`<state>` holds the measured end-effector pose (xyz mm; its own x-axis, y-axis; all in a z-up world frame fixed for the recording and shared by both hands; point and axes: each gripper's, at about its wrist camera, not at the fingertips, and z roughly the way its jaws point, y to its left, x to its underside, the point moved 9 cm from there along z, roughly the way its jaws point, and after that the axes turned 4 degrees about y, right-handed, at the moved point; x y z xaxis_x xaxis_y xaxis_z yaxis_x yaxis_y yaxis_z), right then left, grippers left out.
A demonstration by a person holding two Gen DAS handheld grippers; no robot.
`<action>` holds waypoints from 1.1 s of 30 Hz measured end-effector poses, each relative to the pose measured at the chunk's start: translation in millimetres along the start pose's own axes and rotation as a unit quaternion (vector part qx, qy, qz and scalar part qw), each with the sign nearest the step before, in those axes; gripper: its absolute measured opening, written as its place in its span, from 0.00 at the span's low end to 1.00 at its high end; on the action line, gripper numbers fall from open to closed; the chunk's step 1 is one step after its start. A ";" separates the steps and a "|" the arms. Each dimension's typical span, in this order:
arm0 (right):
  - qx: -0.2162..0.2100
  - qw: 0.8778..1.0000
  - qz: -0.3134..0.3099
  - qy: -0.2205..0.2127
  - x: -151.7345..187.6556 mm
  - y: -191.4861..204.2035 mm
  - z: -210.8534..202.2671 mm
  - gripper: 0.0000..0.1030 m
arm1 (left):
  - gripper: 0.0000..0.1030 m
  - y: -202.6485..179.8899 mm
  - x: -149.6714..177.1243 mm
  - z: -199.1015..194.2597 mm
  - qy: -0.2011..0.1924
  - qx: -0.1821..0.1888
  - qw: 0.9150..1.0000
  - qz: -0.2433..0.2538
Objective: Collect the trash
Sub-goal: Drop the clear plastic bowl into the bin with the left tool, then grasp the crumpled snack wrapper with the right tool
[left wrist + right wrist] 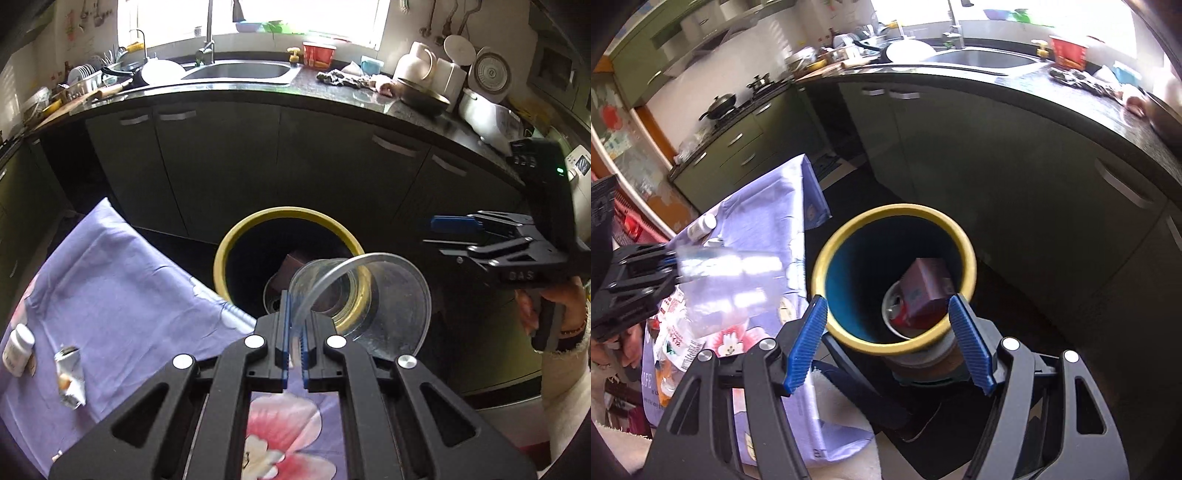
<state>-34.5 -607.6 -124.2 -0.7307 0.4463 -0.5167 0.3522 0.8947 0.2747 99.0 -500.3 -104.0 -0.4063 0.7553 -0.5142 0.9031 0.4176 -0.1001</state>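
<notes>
A round bin with a yellow rim [221, 254] [897, 212] stands on the dark floor beside the table. Inside lie a dark red box [925, 288] and a can [897, 314]. My left gripper [294, 334] is shut on the rim of a clear plastic cup [384, 295], held sideways over the bin's near edge. The cup shows blurred in the right wrist view [727, 288], with the left gripper [670, 269] at its left. My right gripper [888, 325] is open and empty above the bin; it also shows at the right in the left wrist view [439, 234].
A table with a purple flowered cloth [122, 280] [768, 210] holds a white pill bottle [16, 349] [700, 227], a crumpled wrapper [70, 376] and a plastic bag [676, 343]. Dark kitchen cabinets [221, 166] and a counter with a sink [240, 70] stand behind the bin.
</notes>
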 end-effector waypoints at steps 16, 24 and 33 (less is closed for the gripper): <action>0.017 1.000 0.020 0.008 13.4 -41.3 2.2 0.67 | 0.48 27.6 -34.1 30.0 -0.012 0.004 0.998 -0.059; -0.023 0.997 -0.064 0.034 7.9 50.1 27.9 0.67 | 0.95 63.8 51.9 -153.6 -0.197 -0.061 0.976 -0.061; -0.081 0.976 -0.180 0.095 2.3 202.8 88.7 0.72 | 0.94 154.4 205.2 -220.1 -0.192 -0.168 0.950 -0.183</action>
<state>87.2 -423.5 -141.6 -0.8908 0.0789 -0.4474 -0.0329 0.9710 0.2367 124.4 -169.6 -37.4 -0.5456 0.3165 -0.7760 0.5905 0.8022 -0.0879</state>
